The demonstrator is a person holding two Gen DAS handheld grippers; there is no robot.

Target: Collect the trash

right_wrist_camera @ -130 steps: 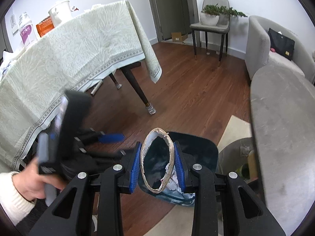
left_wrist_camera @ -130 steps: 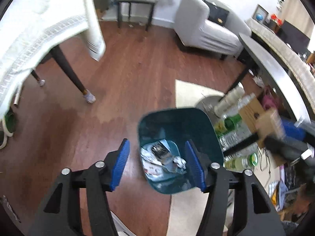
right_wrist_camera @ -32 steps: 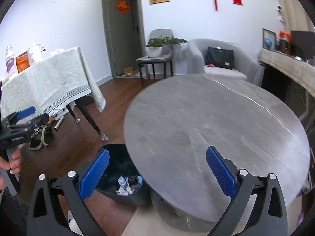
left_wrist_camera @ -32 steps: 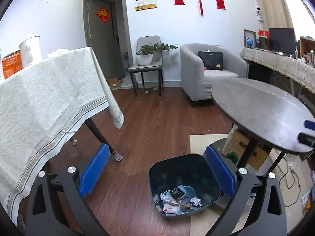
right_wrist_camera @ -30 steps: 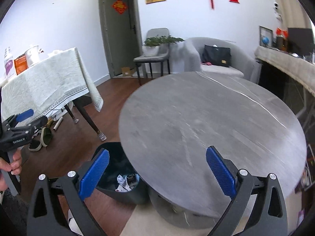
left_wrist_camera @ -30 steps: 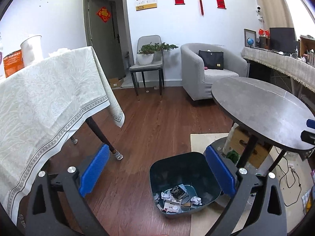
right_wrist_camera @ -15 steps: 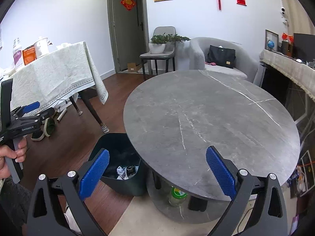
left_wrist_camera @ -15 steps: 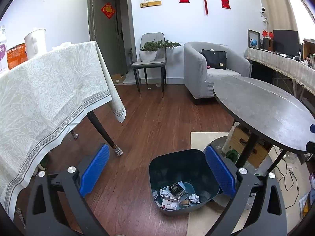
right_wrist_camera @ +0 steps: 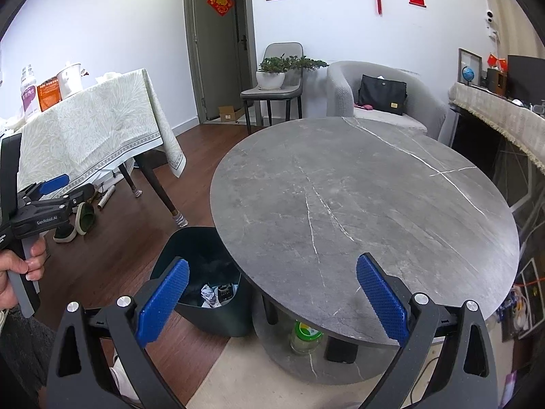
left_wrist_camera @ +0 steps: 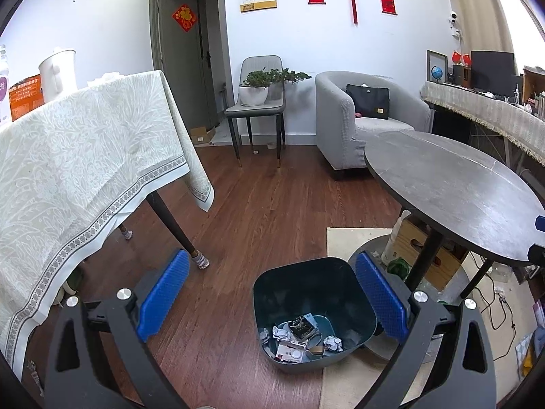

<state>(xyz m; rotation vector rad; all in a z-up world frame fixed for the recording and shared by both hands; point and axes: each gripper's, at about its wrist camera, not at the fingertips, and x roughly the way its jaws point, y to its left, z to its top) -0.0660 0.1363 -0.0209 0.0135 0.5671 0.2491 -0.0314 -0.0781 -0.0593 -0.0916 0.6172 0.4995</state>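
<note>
A dark teal trash bin stands on the wood floor beside the round grey table. Crumpled paper and packaging lie in its bottom. My left gripper is open and empty, held above and in front of the bin. My right gripper is open and empty, over the near edge of the round table. The bin shows at the table's left edge in the right wrist view, and the left gripper shows at far left, held in a hand.
A table with a pale green cloth stands left, its dark leg near the bin. A grey armchair and a chair with a plant stand at the back. A green-capped bottle sits under the round table. A cream rug lies beneath.
Both grippers have risen and drawn back from the bin. The right gripper, shut on a paper cup 4.3 s ago, is now open and empty. The views have steadied in the last half second.
</note>
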